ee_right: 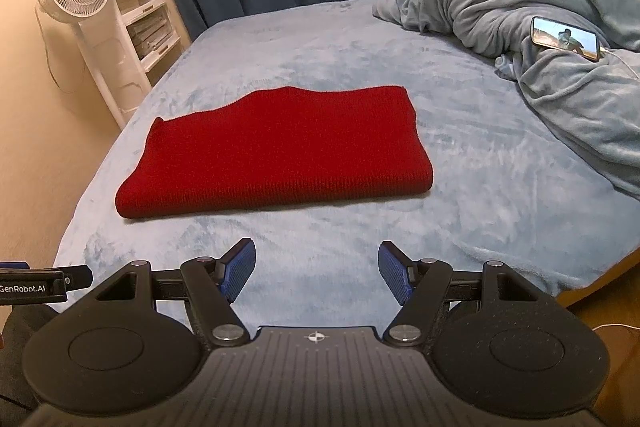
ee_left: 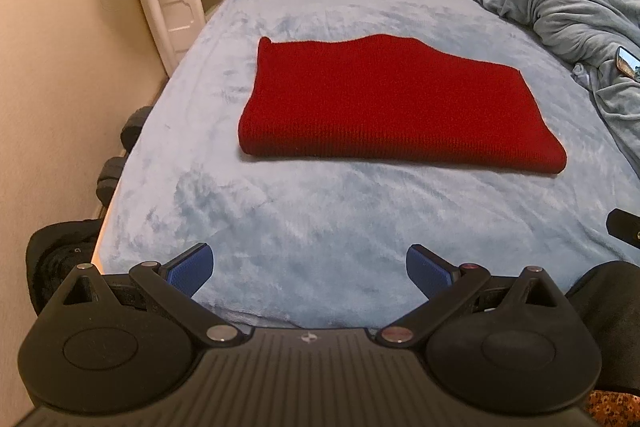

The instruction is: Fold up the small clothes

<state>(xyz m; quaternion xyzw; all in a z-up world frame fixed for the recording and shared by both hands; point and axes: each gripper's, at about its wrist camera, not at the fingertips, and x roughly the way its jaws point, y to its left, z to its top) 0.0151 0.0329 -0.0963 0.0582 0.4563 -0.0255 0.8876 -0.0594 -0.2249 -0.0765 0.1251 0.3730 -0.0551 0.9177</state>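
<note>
With both hand-held grippers wide and empty, left (ee_left: pixel 310 273) and right (ee_right: pixel 317 277), I'd pinch the soft, light red knit garment (ee_right: pixel 276 151) at its 3 o'clock edge.

Lighting: warm, even indoor light, moderately bright. Shadows: a soft, narrow one under the near edge of the red knit garment (ee_left: pixel 394 103). Glare: none around it. Focus: sharp there, softer toward frame borders. Distortion: strong fisheye bowing, dark vignetted corners.
</note>
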